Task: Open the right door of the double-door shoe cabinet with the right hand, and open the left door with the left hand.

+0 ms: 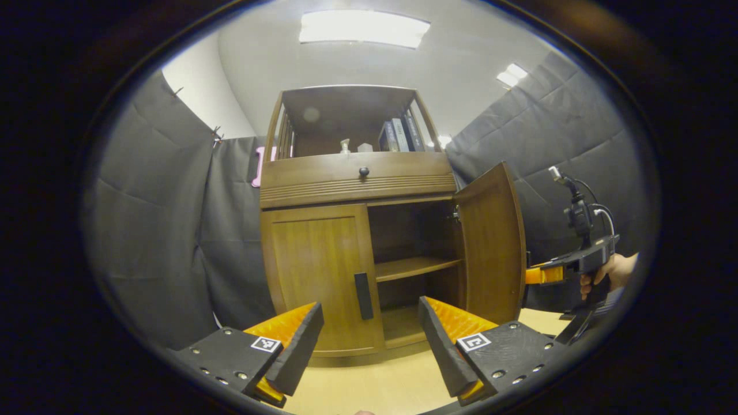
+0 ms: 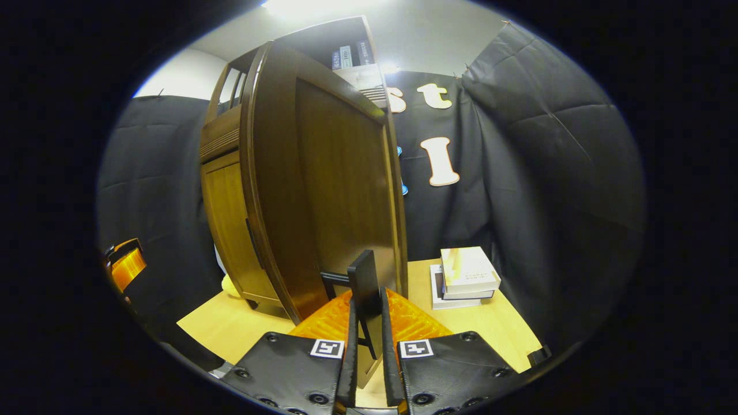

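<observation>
Free approach to left door point(image 1: 323, 276) (right door point(image 1: 490, 242) ajar).

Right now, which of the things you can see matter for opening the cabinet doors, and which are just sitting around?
Part of the job:
- right door, swung open
- its handle, clamped in the right gripper
- left door, shut
- left door's handle
- left gripper, open, facing it

Just lying about:
- stack of books on the table
- books on the top shelf
- drawer knob
</observation>
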